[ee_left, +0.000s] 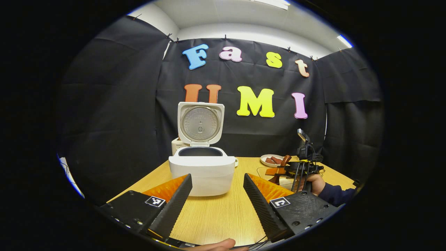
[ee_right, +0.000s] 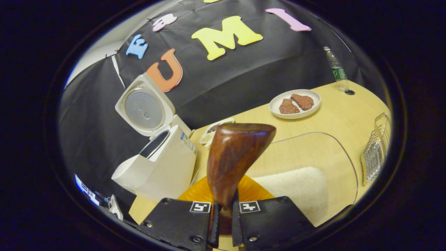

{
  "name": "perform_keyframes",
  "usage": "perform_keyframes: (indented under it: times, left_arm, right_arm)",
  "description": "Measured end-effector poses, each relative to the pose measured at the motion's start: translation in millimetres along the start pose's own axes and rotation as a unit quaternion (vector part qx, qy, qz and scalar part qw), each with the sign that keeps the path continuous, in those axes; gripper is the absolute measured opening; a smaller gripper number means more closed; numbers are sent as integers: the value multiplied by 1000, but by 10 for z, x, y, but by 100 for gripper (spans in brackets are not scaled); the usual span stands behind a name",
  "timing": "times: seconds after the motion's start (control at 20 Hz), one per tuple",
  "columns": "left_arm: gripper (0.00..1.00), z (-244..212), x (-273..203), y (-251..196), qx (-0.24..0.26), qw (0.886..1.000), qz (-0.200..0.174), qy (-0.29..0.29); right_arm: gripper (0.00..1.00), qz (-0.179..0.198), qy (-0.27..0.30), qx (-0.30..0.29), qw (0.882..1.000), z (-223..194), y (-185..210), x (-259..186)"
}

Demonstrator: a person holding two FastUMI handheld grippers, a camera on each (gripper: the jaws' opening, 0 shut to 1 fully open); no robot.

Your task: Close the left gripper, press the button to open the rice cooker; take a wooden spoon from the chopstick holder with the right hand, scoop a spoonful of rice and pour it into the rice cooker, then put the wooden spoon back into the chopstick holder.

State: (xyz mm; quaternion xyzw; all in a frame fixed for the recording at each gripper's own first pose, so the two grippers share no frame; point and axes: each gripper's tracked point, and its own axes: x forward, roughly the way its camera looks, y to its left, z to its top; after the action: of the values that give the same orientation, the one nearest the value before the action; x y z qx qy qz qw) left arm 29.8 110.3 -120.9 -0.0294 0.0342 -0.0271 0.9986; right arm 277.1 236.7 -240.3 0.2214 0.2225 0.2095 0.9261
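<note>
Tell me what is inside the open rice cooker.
The rice cooker stands with its lid up. In the left gripper view only the dark upper rim of its inner pot shows; the front wall hides the bottom, so whether any rice is in it cannot be told.

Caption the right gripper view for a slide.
Right claw shut on the wooden spoon above a clear rice container, open rice cooker at left.

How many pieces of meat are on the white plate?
2. On the white plate, one piece of meat lies toward the rice cooker side, the other piece beside it, nearer the bottle.
</note>
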Motion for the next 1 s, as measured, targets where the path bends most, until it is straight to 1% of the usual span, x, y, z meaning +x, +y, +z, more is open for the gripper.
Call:
perform_keyframes:
  times: [0.15, 0.25, 0.3, 0.35, 0.4, 0.45, 0.5, 0.65, 0.75, 0.8, 0.9, 1.0]
  left_arm:
    - [94, -4, -20, -14, 4, 1000, 1, 3]
    - [94, -3, -11, -14, 9, 1000, 3, 3]
    - [94, -2, 3, -25, 11, 1000, 4, 4]
    - [94, 0, 0, -46, 13, 1000, 3, 5]
    - [94, -13, 11, -48, 14, 1000, 3, 5]
    - [94, -14, 12, -48, 16, 1000, 3, 7]
    - [94, -17, 18, -52, 18, 1000, 4, 7]
    - [94, -26, 39, -69, 17, 1000, 5, 10]
    - [94, -25, 33, -79, 16, 1000, 5, 12]
    - [94, -38, 21, -76, 17, 1000, 6, 14]
    - [94, -46, -16, -52, 21, 1000, 12, 15]
    - [94, -58, -65, -27, 22, 1000, 15, 15]
  right_arm:
    - [19, 15, -18, 35, 999, 82, 15, -64]
    - [19, 17, -31, 57, 998, 167, -23, -112]
    - [13, 14, -37, 67, 997, 222, -65, -141]
    - [19, 13, -45, 76, 996, 269, -103, -176]
    - [16, 13, -52, 88, 995, 325, -139, -211]
    - [19, 14, -59, 103, 993, 372, -182, -247]
    - [19, 16, -64, 119, 991, 428, -229, -292]
    - [13, 17, -85, 153, 984, 591, -378, -440]
    - [18, 17, -108, 178, 978, 745, -472, -557]
    - [18, 19, -118, 195, 974, 823, -515, -617]
    - [18, 31, -134, 239, 961, 976, -558, -728]
    - [17, 53, -143, 290, 945, 1115, -562, -837]
